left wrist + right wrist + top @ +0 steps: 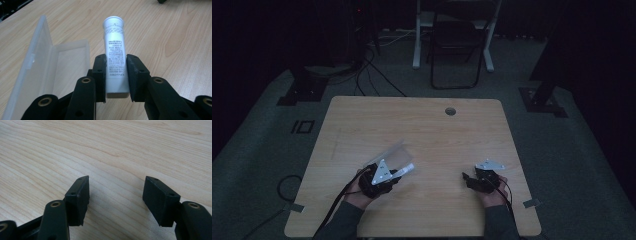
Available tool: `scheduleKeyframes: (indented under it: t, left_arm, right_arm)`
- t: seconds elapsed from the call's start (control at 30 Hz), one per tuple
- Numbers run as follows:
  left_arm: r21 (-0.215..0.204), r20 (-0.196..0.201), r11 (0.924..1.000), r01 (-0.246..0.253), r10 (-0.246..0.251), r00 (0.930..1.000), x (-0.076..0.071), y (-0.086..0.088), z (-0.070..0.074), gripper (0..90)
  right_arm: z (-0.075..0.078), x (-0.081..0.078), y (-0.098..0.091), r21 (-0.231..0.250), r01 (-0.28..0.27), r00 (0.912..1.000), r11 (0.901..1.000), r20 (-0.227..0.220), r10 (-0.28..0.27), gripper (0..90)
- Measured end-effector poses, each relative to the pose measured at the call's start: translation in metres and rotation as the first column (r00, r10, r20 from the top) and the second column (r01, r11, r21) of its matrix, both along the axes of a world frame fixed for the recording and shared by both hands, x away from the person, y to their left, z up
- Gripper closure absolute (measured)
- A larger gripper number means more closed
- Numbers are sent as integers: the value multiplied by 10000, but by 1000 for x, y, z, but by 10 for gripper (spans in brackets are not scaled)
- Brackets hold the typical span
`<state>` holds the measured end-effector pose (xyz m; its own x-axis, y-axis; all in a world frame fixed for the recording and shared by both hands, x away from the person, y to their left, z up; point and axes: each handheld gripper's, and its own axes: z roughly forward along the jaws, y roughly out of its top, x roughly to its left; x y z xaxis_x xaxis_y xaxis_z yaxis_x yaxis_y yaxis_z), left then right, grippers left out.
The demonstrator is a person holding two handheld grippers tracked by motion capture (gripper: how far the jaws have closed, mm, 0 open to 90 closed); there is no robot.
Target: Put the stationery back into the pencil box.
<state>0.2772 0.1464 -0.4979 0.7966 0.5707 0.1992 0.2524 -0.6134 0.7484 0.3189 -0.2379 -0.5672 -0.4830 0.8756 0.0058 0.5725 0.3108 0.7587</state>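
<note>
Gripping white tube (115,53) w/ left claw (116,75) beside open clear case (50,62); right claw (116,200) wide, empty

My left gripper (117,75) has its jaws closed firmly on both sides of what it carries, and my left hand (362,192) keeps low near me. My right gripper (116,195) has jaws standing apart with nothing between them.

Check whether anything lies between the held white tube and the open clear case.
Nothing visible does. The left gripper clamps the white tube, and the open clear case lies right beside it on the table with bare wood between.
</note>
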Motion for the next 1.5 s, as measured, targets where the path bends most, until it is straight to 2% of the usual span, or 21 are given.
scheduleKeyframes:
  t: [1.5]
  left_arm:
    - [-5,337,9987,-513,513,9981,5,14,8,710]
  right_arm:
    - [0,0,0,-7,-16,10000,10000,-10,16,381]
